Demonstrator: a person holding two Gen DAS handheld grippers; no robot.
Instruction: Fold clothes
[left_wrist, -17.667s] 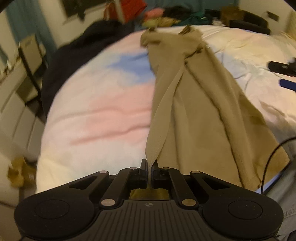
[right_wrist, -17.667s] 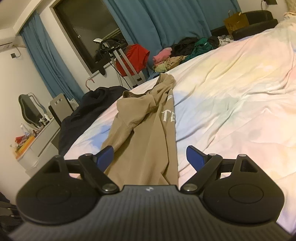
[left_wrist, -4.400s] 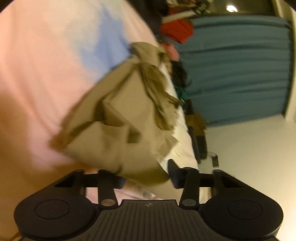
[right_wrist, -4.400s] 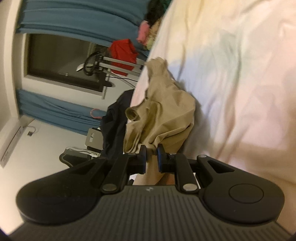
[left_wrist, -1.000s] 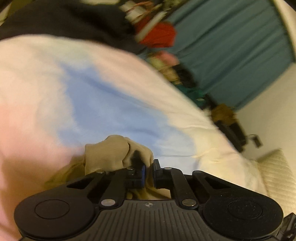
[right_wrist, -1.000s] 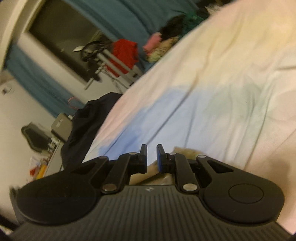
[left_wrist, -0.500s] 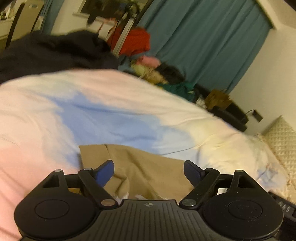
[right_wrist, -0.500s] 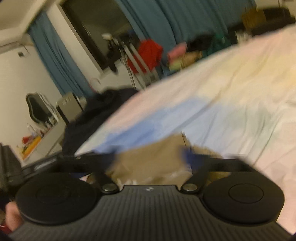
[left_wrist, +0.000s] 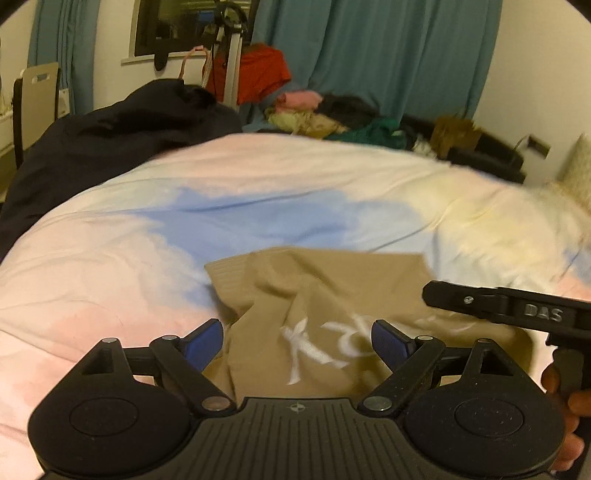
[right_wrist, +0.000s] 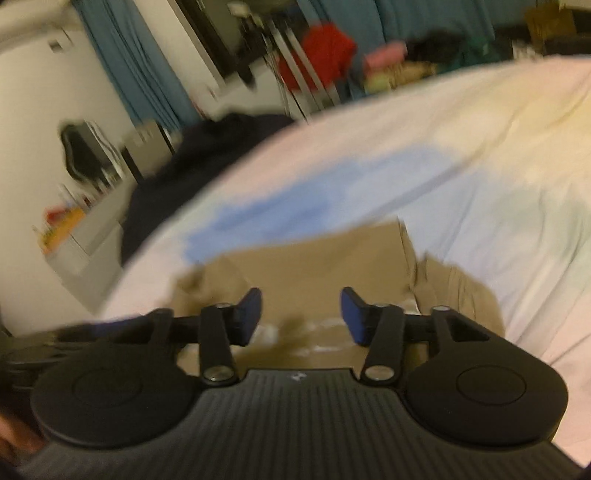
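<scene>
The tan garment (left_wrist: 325, 295) with white lettering lies folded into a compact rectangle on the pastel bedspread (left_wrist: 147, 240). My left gripper (left_wrist: 297, 341) is open and empty, just above its near edge. The right gripper's body (left_wrist: 509, 306) shows at the right edge of the left wrist view. In the blurred right wrist view the same garment (right_wrist: 321, 266) lies under my right gripper (right_wrist: 301, 319), which is open and empty.
A dark garment (left_wrist: 110, 125) lies heaped on the bed's far left corner. A pile of clothes (left_wrist: 332, 118) and a red garment on a rack (left_wrist: 258, 74) stand beyond the bed by teal curtains. A chair (left_wrist: 37, 96) stands at left.
Both grippers have opened and let go of the tan garment, which now lies folded flat on the bed. Both have drawn back and levelled out.
</scene>
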